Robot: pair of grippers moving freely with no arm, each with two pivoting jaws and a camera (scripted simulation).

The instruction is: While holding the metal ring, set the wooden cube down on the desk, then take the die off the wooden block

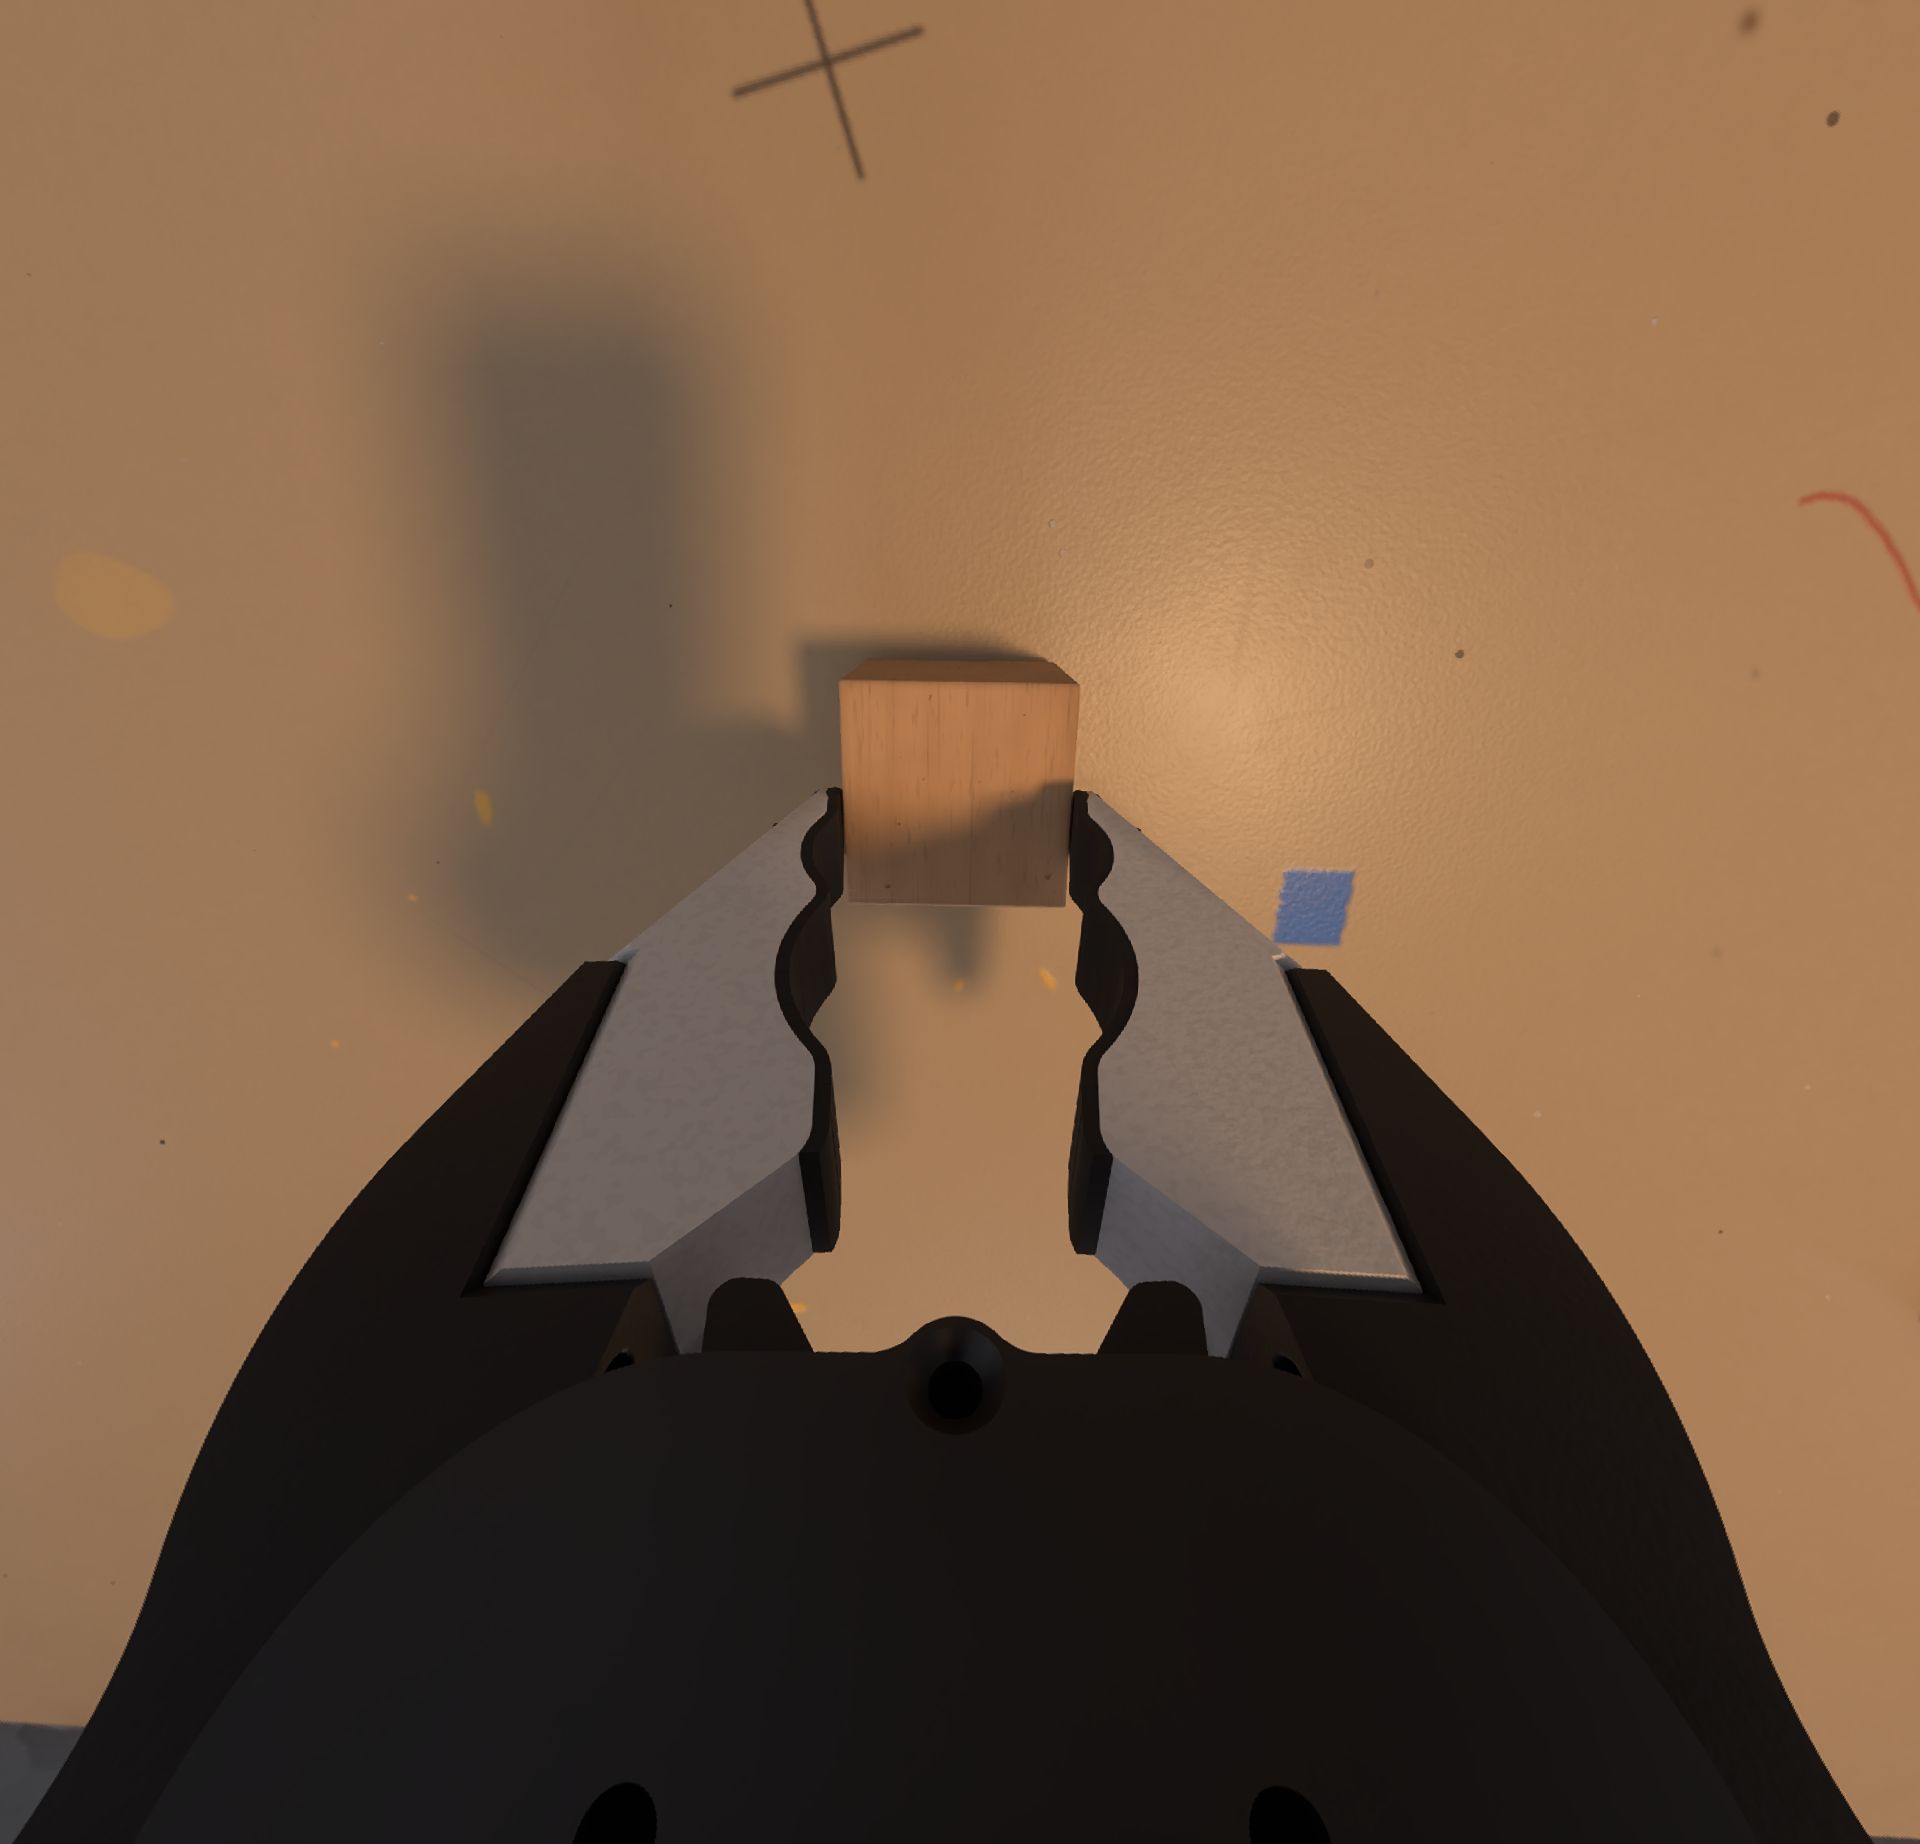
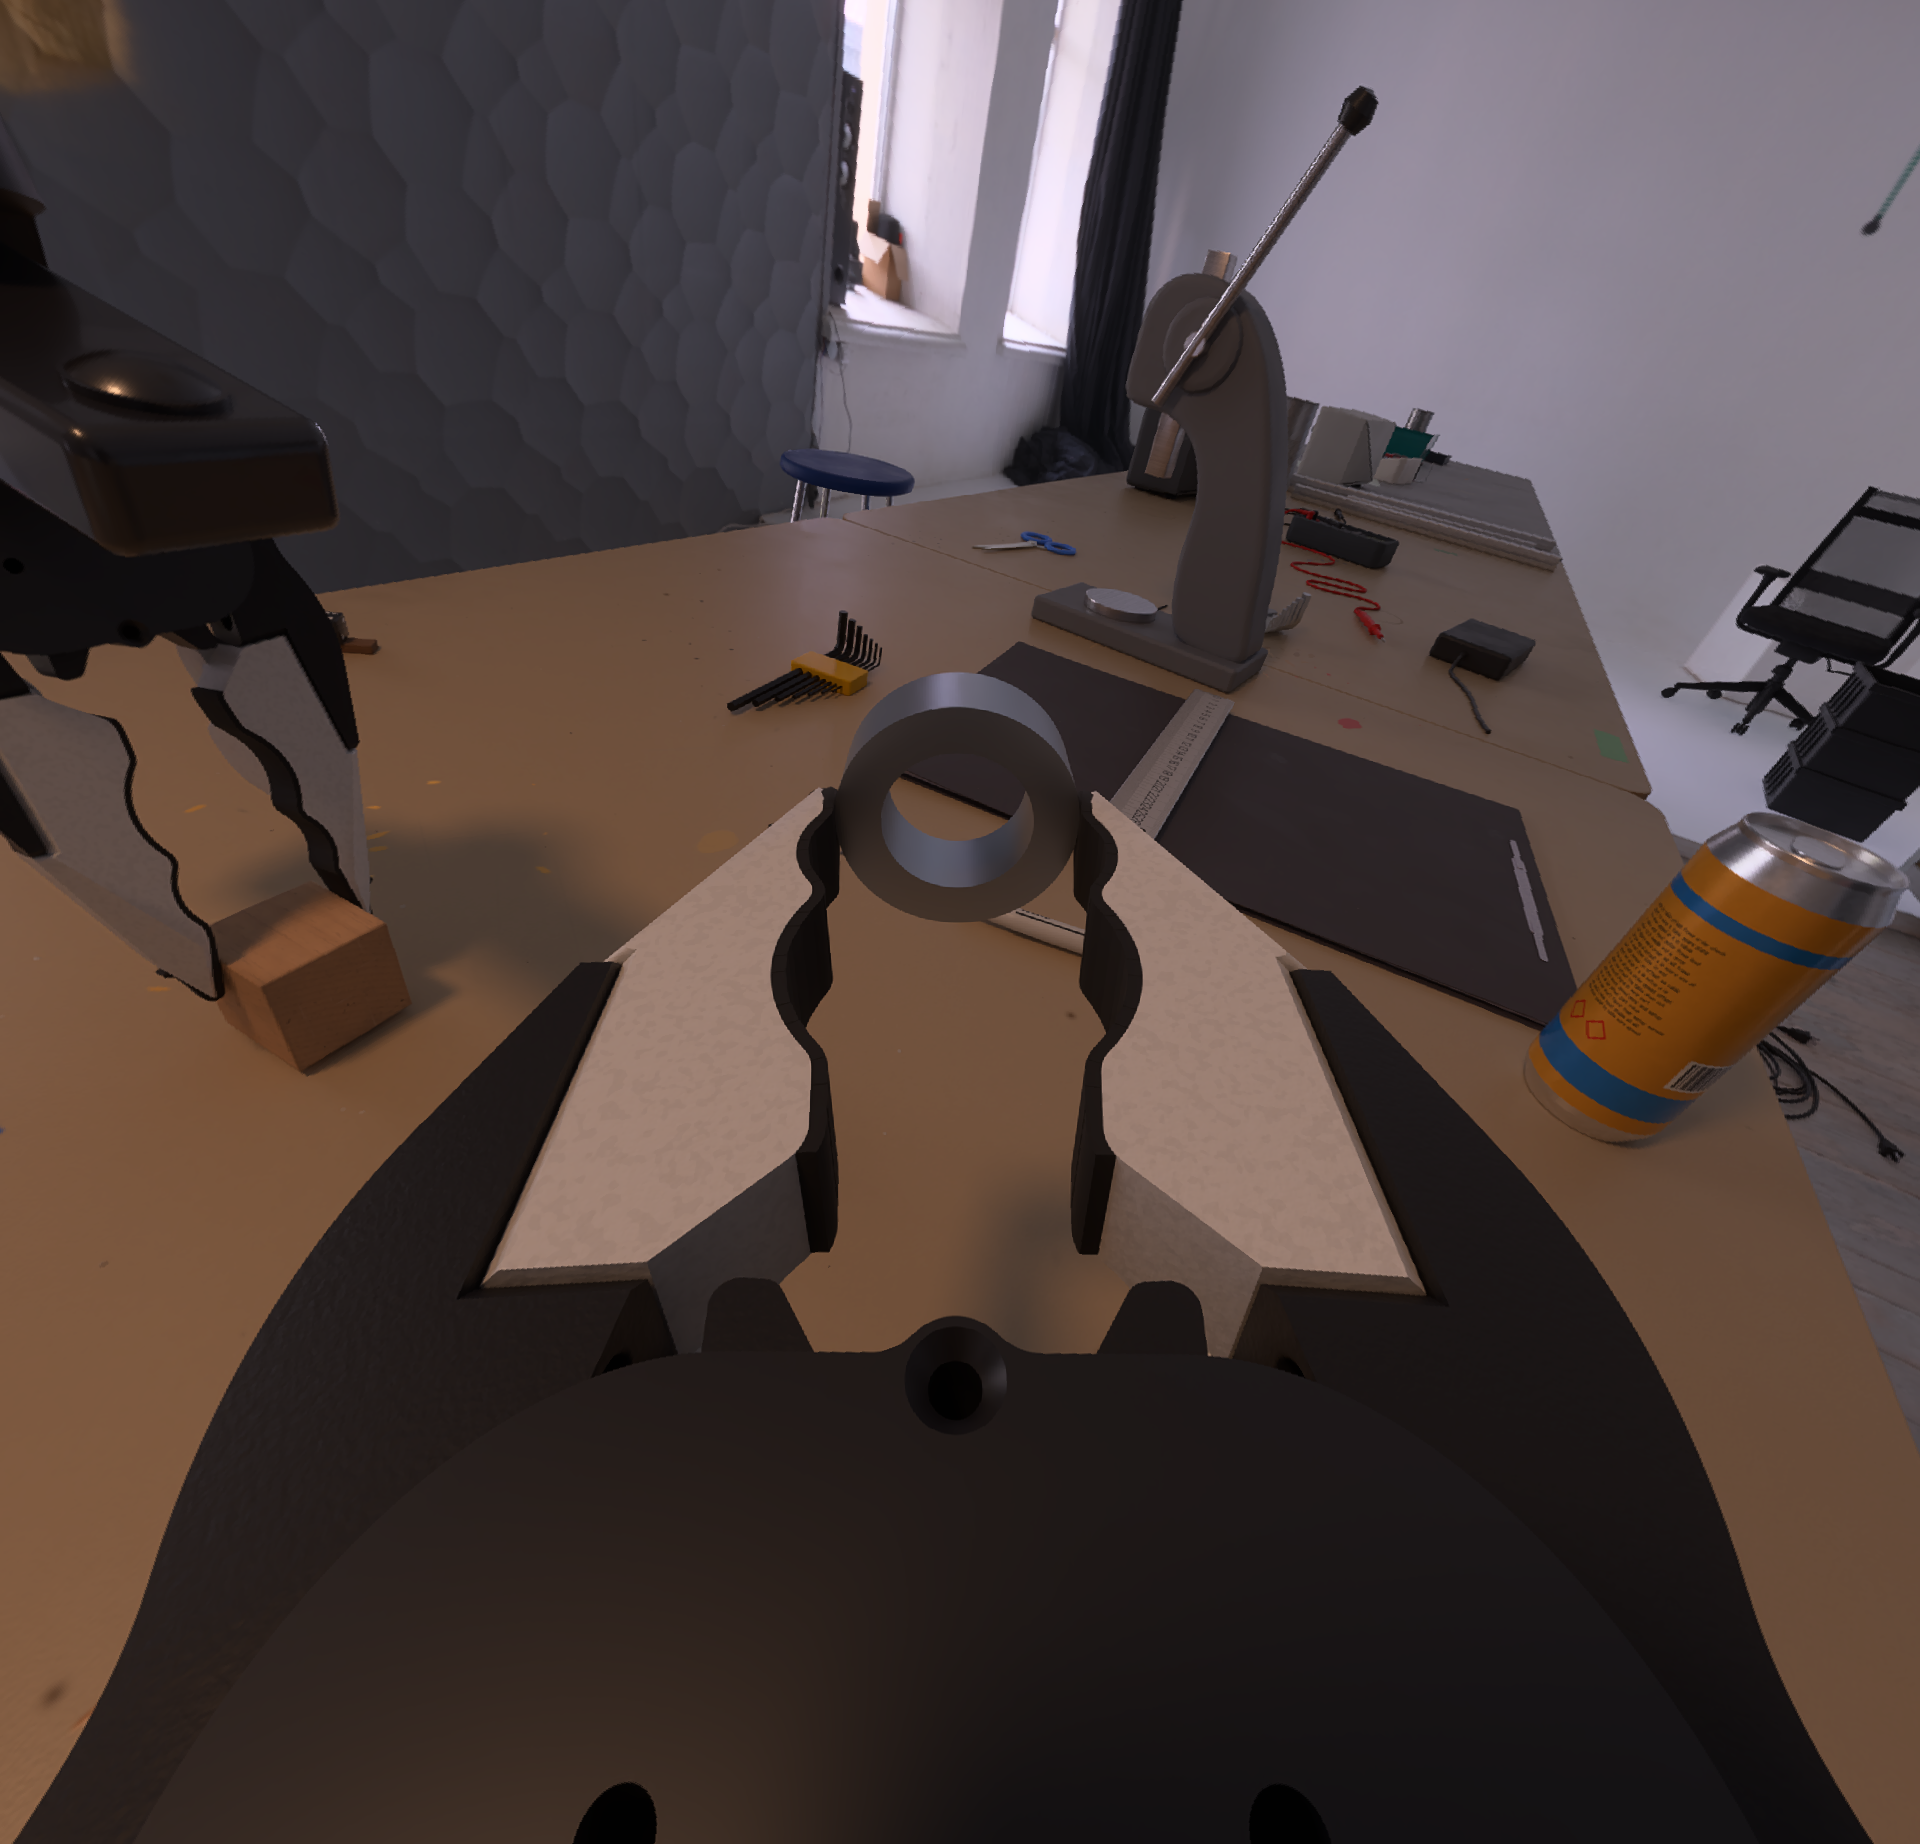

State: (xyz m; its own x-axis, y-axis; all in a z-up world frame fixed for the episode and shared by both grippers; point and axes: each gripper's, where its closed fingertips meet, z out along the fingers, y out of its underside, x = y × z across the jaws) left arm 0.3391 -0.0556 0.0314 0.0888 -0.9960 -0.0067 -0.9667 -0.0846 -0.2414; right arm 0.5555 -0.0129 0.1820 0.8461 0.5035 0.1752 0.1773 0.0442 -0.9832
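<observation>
The light wooden cube (image 1: 956,755) sits between my left gripper's (image 1: 956,807) fingertips, which press on its two sides. In the right wrist view the cube (image 2: 312,994) rests with its underside on the tan desk (image 2: 582,651), and the left gripper (image 2: 281,937) reaches down over it from above. My right gripper (image 2: 958,818) is shut on the grey metal ring (image 2: 961,719) and holds it above the desk with its hole facing the camera. No die or wooden block shows in either view.
An orange and blue can (image 2: 1714,973) stands near the desk's right edge. A black mat (image 2: 1330,828), a metal ruler (image 2: 1174,755), a hex key set (image 2: 821,672) and a grey lever press (image 2: 1216,506) lie beyond the ring. A black cross mark (image 1: 826,59) and a blue patch (image 1: 1314,906) are on the desk.
</observation>
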